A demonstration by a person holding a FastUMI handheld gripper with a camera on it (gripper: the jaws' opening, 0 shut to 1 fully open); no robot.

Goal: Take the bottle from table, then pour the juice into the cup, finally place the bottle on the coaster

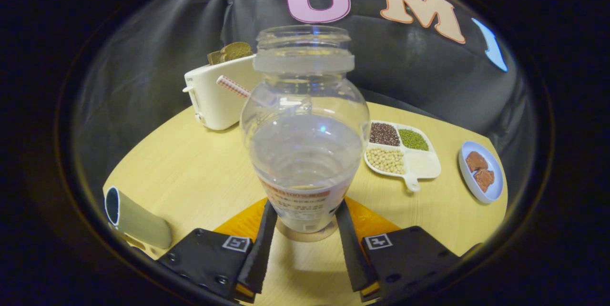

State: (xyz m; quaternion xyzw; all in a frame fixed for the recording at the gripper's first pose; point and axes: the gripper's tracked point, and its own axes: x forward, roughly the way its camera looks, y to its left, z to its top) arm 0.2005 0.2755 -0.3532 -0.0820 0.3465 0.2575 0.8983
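The gripper has both fingers pressed against the lower sides of the clear uncapped juice bottle, which stands upright on the orange coaster on the wooden table. A pale green cup lies near the left finger, and beyond the bottle stand a white toaster and a divided dish of beans.

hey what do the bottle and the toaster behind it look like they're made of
The bottle, between the gripper fingers, looks like clear, glossy plastic: you see through it, with ribbing and highlights. The toaster seems white, smooth plastic or painted metal; its soft sheen leaves that open.
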